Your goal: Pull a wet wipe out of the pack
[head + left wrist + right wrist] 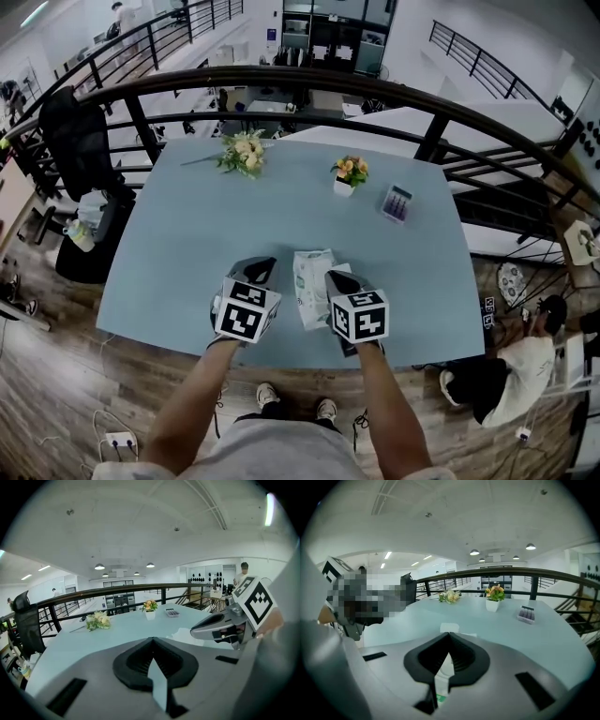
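The wet wipe pack (311,287), white with green print, lies flat on the light blue table (178,244) near its front edge. My left gripper (262,266) hovers just left of the pack; in the left gripper view its jaws (152,640) meet at the tips with nothing between them. My right gripper (336,277) sits over the pack's right edge with its jaws together. In the right gripper view (449,634) the pack (449,628) shows white past the tips and through the slit below. Whether a wipe is pinched does not show.
A loose flower bunch (242,152), a small flower pot (347,174) and a small box (397,202) stand on the far half of the table. A black railing (300,80) curves behind it. A black chair (75,141) stands at the left.
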Action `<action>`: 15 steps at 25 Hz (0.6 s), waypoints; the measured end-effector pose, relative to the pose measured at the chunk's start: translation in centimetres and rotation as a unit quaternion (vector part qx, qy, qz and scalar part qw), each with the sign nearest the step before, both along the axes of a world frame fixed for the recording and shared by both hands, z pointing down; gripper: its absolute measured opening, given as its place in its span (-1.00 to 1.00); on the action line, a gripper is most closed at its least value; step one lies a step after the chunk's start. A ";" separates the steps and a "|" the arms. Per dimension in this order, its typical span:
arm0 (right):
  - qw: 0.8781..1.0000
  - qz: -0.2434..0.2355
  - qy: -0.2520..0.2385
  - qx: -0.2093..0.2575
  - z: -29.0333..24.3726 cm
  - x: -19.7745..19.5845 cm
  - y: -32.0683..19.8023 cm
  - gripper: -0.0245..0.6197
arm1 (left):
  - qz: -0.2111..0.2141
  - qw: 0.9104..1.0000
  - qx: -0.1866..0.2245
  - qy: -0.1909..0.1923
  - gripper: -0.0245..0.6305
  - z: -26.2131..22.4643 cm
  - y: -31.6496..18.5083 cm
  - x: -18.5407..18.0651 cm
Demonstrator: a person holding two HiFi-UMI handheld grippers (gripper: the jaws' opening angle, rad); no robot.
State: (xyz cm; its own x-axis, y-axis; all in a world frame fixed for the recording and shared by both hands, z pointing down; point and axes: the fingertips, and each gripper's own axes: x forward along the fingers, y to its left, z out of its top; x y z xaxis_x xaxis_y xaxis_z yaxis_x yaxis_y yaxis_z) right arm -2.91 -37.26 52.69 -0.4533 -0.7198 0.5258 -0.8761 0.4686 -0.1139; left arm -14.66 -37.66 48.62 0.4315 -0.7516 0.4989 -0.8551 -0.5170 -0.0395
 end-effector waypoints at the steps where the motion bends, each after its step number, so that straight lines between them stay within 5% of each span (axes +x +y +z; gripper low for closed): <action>1: 1.000 -0.002 -0.001 0.001 -0.1 0.0 0.0 -0.91 | -0.002 1.000 0.001 0.000 -0.93 -0.1 0.1 0.0; 15: 0.999 -0.028 -0.018 0.020 -2.5 0.1 0.4 -0.91 | -0.033 0.999 0.015 -0.001 -0.93 -2.0 1.5 0.5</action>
State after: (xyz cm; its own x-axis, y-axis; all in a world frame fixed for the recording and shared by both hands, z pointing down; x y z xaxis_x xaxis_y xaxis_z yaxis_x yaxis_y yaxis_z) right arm -2.81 -36.90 50.14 -0.5114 -0.7128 0.4800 -0.8441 0.5215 -0.1248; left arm -14.14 -36.18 46.64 0.3802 -0.7924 0.4770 -0.8869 -0.4586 -0.0549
